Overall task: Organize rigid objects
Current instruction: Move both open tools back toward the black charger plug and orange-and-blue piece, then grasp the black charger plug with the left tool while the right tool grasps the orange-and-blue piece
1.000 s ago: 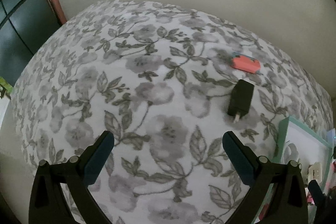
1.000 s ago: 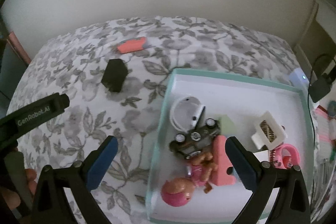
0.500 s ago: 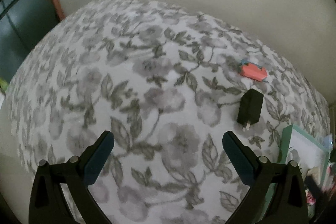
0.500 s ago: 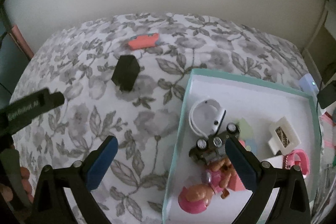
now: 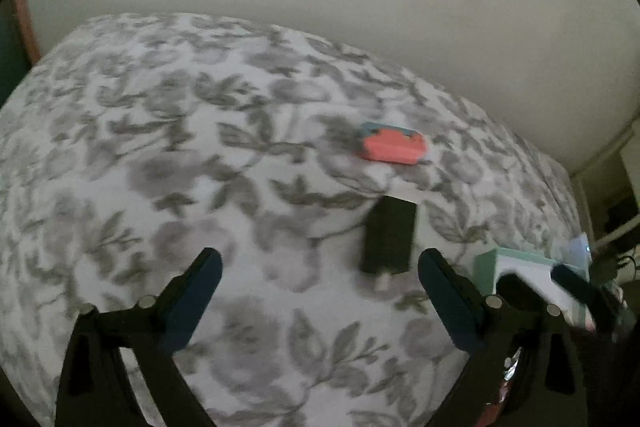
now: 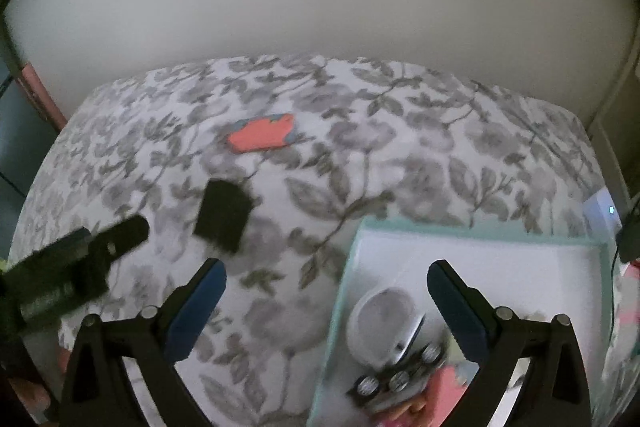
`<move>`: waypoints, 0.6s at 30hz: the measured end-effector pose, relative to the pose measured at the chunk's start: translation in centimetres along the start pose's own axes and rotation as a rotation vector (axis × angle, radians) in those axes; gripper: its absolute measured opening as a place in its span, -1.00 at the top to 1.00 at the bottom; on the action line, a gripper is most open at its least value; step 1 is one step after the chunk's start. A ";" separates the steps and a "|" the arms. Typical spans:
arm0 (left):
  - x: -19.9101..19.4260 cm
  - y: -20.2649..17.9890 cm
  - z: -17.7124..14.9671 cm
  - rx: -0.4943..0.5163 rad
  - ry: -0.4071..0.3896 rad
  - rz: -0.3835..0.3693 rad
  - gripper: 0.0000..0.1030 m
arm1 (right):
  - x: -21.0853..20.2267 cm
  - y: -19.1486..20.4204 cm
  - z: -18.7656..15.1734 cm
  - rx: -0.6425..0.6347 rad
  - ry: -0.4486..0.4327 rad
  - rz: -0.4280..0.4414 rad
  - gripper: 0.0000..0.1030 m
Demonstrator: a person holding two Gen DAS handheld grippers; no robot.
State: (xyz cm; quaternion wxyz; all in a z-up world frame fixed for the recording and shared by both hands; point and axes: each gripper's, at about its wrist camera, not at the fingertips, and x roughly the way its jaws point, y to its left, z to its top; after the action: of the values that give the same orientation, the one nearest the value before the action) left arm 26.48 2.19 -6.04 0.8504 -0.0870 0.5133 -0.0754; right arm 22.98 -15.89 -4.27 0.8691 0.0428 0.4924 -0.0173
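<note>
Left wrist view: the left gripper (image 5: 318, 285) hangs over the floral-print surface (image 5: 160, 155) with its blue-padded fingers (image 5: 192, 301) spread wide and nothing between them. A black charger block (image 5: 388, 239) lies on the cloth just ahead of the right-hand finger, its plug end facing the camera. Beyond it, toward the far edge by the pale wall (image 5: 360, 7), rests a coral-red flat piece (image 5: 392, 145) with a blue-grey rim — apart from the charger, not touching it. At the right edge of the surface the corner of a mint-green tray (image 5: 486, 269) shows, partly hidden by dark gripper parts; the picture is blurred there.

Right wrist view: the right gripper (image 6: 326, 293) is held with its fingers wide apart — the left one over bare cloth, the right one over the tray (image 6: 480, 229), gripping nothing. The tray sits at the near right corner of the surface (image 6: 400, 147); inside its white floor lie a round white case (image 6: 380, 319), a small toy car (image 6: 396, 377) with silver wheels and pink items at the near wall, all smeared by motion. The charger (image 6: 224, 221) lies on the cloth left of the tray, well clear of its rim, with the coral-red piece (image 6: 262, 137) farther back. The left gripper's black body (image 6: 76, 263) reaches in from the left edge, its tip close beside the charger
</note>
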 end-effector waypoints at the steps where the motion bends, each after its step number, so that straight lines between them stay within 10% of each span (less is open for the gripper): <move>1: 0.6 -0.5 0.1 0.020 0.008 -0.012 -0.83 | 0.3 -0.5 0.6 0.000 -0.001 -0.008 -0.91; 6: 2.6 -2.4 -0.2 0.083 0.023 -0.051 -0.78 | 1.2 -2.8 2.6 0.028 -0.011 -0.007 -0.87; 18: 5.0 -5.0 0.0 0.169 0.046 -0.085 0.23 | 3.6 -2.5 5.5 -0.003 -0.009 0.024 -0.86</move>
State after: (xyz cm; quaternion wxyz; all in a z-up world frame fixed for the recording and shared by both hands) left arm 28.54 -3.74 -9.19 0.8388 -0.0346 0.5204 -0.1564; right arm 29.34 -18.85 -4.66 0.8714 0.0474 0.4882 -0.0063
